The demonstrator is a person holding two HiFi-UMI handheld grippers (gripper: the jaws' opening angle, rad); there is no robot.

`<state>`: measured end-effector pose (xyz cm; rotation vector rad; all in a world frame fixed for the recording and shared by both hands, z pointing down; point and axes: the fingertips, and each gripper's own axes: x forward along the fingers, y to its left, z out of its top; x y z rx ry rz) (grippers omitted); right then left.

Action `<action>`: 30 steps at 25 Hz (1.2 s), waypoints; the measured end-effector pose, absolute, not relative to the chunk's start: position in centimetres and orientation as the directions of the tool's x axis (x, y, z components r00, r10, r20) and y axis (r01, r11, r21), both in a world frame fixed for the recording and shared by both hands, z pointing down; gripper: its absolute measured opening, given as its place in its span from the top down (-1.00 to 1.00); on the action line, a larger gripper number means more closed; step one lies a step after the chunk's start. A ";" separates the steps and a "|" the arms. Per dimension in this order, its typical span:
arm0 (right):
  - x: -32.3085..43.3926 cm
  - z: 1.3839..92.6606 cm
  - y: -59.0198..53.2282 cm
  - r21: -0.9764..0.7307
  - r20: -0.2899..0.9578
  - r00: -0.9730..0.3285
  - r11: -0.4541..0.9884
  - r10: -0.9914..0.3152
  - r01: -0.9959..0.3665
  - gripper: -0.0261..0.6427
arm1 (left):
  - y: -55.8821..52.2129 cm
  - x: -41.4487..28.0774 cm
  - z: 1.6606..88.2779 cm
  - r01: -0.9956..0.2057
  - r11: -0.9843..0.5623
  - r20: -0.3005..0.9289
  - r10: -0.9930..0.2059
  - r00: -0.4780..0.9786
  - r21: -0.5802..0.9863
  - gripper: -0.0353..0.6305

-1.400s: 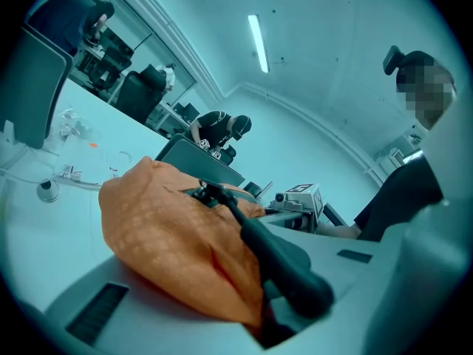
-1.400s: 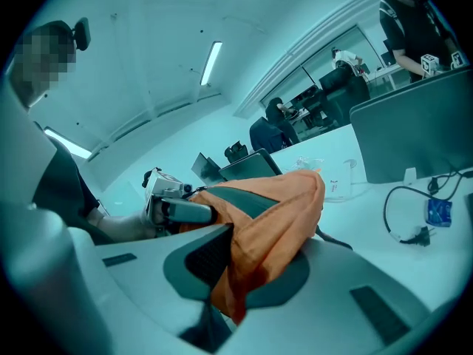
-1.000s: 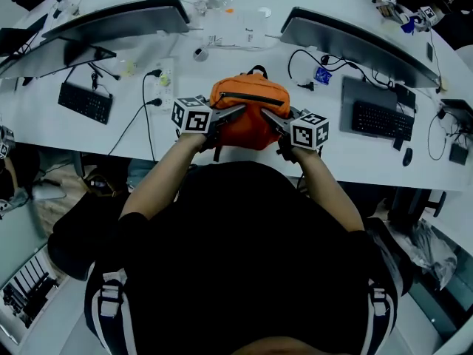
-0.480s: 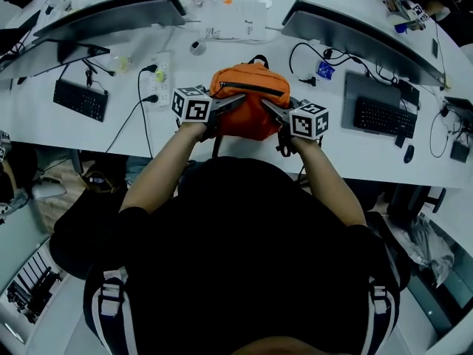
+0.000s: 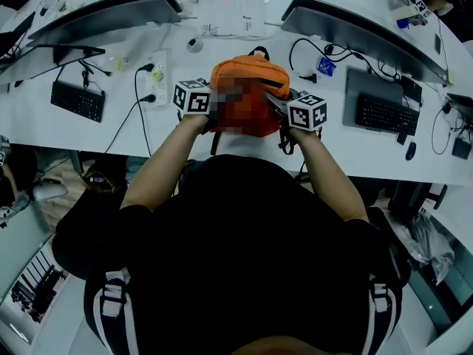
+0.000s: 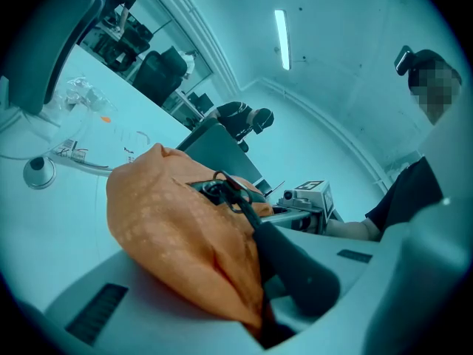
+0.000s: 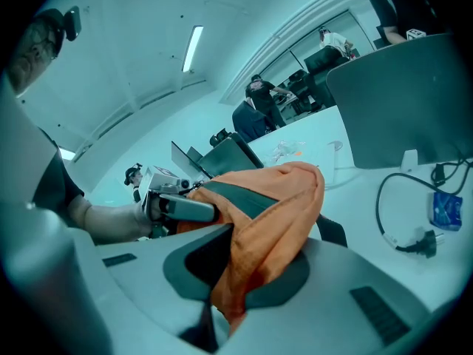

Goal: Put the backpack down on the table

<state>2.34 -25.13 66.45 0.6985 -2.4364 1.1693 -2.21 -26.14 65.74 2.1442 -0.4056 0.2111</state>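
An orange backpack (image 5: 251, 74) with a dark zip sits between my two grippers over the white table (image 5: 222, 152), just past its near edge. My left gripper (image 5: 220, 106) is shut on the bag's left side, and a fold of orange fabric (image 6: 177, 235) is pinched between its jaws. On the bag's right side my right gripper (image 5: 275, 105) is shut on another fold (image 7: 270, 228). Each gripper view shows the other gripper across the bag: right gripper (image 6: 304, 198), left gripper (image 7: 174, 202). Whether the bag's bottom rests on the table is hidden.
Two monitors (image 5: 111, 12) (image 5: 355, 28) stand at the back, with a keyboard (image 5: 77, 100) left and another (image 5: 384, 113) right. A power strip (image 5: 159, 76) with cables lies left of the bag. A black cable with a blue tag (image 5: 323, 66) lies to the right.
Both grippers have carried the backpack away from the person, toward the monitors, and lower over the table. Both grips stay the same.
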 end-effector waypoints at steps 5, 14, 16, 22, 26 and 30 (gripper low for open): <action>2.3 67.7 -25.8 -0.609 0.520 -0.807 0.541 -0.280 -0.580 0.74 | -26.8 -2.2 67.0 -0.372 -0.522 0.311 -0.203 0.928 0.768 0.76; 2.5 69.8 -27.0 -0.584 0.563 -0.781 0.537 -0.272 -0.608 0.74 | -28.2 -2.1 69.6 -0.373 -0.478 0.320 -0.191 0.928 0.795 0.75; 2.6 70.2 -27.3 -0.582 0.568 -0.776 0.533 -0.273 -0.614 0.74 | -28.5 -2.1 70.0 -0.377 -0.473 0.324 -0.191 0.926 0.796 0.75; 2.7 71.6 -28.2 -0.577 0.584 -0.765 0.523 -0.273 -0.627 0.74 | -29.2 -2.2 71.6 -0.401 -0.449 0.348 -0.199 0.916 0.799 0.75; 2.7 72.5 -28.5 -0.570 0.596 -0.755 0.518 -0.273 -0.638 0.74 | -29.6 -2.2 72.4 -0.408 -0.438 0.355 -0.201 0.913 0.801 0.75; 2.8 73.2 -29.1 -0.544 0.619 -0.734 0.522 -0.278 -0.657 0.74 | -30.1 -2.3 73.0 -0.419 -0.426 0.366 -0.204 0.908 0.802 0.75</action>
